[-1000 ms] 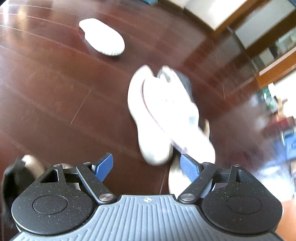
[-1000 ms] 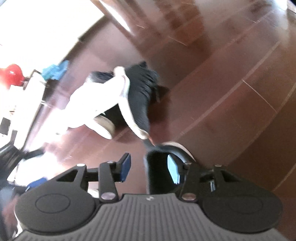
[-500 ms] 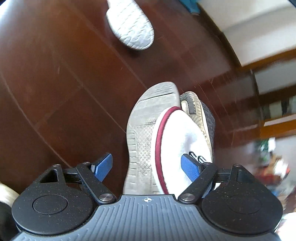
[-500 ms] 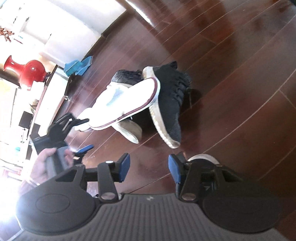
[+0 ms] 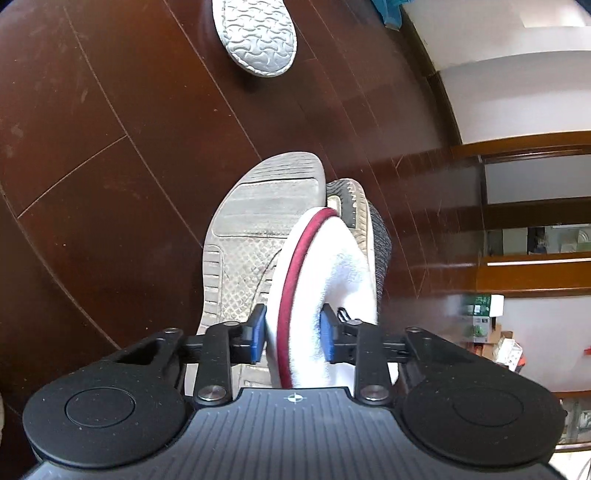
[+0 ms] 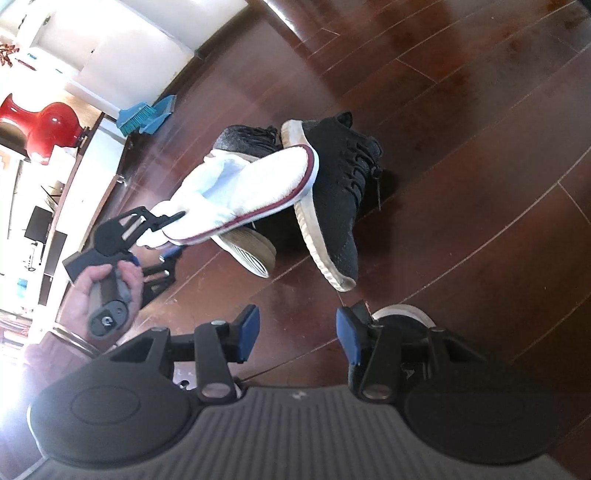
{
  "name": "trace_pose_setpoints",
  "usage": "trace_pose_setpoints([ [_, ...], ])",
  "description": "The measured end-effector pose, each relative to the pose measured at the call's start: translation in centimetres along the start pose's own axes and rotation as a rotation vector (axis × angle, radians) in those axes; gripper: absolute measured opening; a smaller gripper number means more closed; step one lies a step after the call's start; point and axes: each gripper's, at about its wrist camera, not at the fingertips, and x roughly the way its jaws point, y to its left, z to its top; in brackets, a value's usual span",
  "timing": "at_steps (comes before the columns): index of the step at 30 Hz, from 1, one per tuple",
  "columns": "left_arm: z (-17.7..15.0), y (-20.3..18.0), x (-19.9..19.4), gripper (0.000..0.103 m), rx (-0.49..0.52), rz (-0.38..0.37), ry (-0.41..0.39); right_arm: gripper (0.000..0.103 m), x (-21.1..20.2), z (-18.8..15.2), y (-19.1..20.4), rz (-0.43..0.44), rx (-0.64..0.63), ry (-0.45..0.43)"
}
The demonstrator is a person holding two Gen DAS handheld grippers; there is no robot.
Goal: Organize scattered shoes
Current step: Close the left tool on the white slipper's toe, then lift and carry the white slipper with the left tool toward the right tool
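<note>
My left gripper [image 5: 293, 334] is shut on the heel end of a white slipper [image 5: 328, 273] with a dark red edge, which lies across two black sneakers. The slipper [image 6: 251, 188] and the left gripper [image 6: 162, 229] also show in the right wrist view. One black sneaker [image 6: 340, 192] lies on its side; the other [image 6: 247, 142] is partly hidden under the slipper, its pale sole [image 5: 255, 236] facing the left camera. My right gripper [image 6: 297, 334] is open and empty, above the floor in front of the pile.
A second slipper [image 5: 258, 33] lies sole-up farther off on the dark wooden floor [image 5: 92, 147]. Another shoe's white toe [image 6: 400, 317] peeks behind my right finger. A blue dustpan and brush [image 6: 147, 116] and a red vase [image 6: 48, 133] stand by the wall.
My left gripper moved in over the pile and shut on the white slipper. My right gripper drew back from the black shoe at its finger and stays open.
</note>
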Motion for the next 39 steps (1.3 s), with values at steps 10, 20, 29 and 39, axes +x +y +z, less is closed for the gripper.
trace_pose_setpoints([
  [10, 0.1, -2.4, -4.0, 0.026, 0.119, -0.09, 0.044, 0.05, 0.0, -1.1, 1.0, -0.012, -0.025, 0.009],
  [20, -2.3, -3.6, -8.8, 0.025, 0.203, -0.189, 0.111, 0.05, -3.6, -2.1, 0.6, -0.017, -0.008, -0.039],
  [29, -11.7, -6.2, -13.1, 0.025, 0.363, -0.225, 0.272, 0.05, -13.7, -3.9, -0.4, -0.009, 0.012, -0.154],
  [39, -33.3, -3.1, -12.0, 0.025, 0.571, -0.153, 0.616, 0.05, -29.0, -9.3, -4.4, -0.008, 0.123, -0.363],
])
